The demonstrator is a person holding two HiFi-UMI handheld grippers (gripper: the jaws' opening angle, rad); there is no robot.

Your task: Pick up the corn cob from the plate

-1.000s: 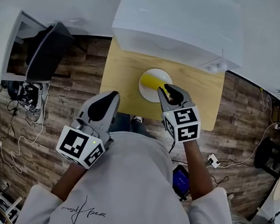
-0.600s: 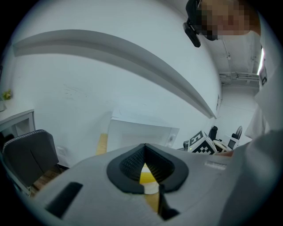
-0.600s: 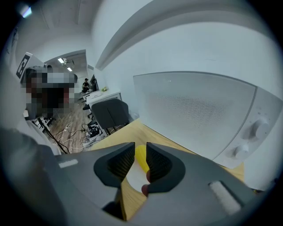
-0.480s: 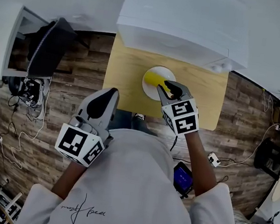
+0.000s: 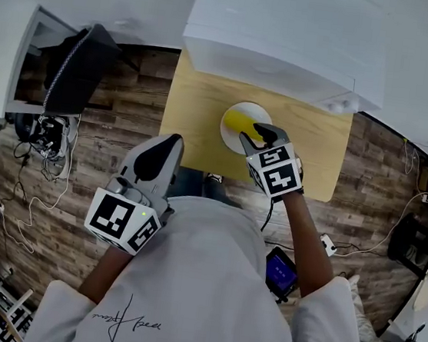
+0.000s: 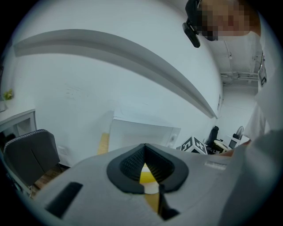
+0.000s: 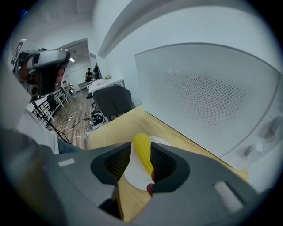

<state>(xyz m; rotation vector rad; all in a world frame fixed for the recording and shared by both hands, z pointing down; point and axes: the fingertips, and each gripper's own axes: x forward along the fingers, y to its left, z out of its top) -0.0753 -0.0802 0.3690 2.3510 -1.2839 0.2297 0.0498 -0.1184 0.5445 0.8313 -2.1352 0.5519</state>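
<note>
A yellow corn cob [image 5: 241,122] lies on a round white plate [image 5: 226,134] on the small wooden table [image 5: 197,118]. My right gripper [image 5: 253,132] points steeply down over the plate. Its jaws have just been opening and stand open, one on each side of the cob [image 7: 141,148], with the cob nearer the right pad and no pad pressing on it. My left gripper [image 5: 167,141] hangs back at the table's near edge, shut and empty. Through the left gripper [image 6: 145,152] I glimpse the cob [image 6: 146,178] and the plate [image 6: 151,189] beyond its pads.
A large white box-like appliance [image 5: 285,36] stands at the table's far edge, close behind the plate. A dark chair [image 5: 75,72] sits to the left on the wood-plank floor, and cables [image 5: 23,182] lie across the floor.
My right gripper has sunk toward the plate and its jaws have spread, so the cob now lies between them. The left gripper has kept still.
</note>
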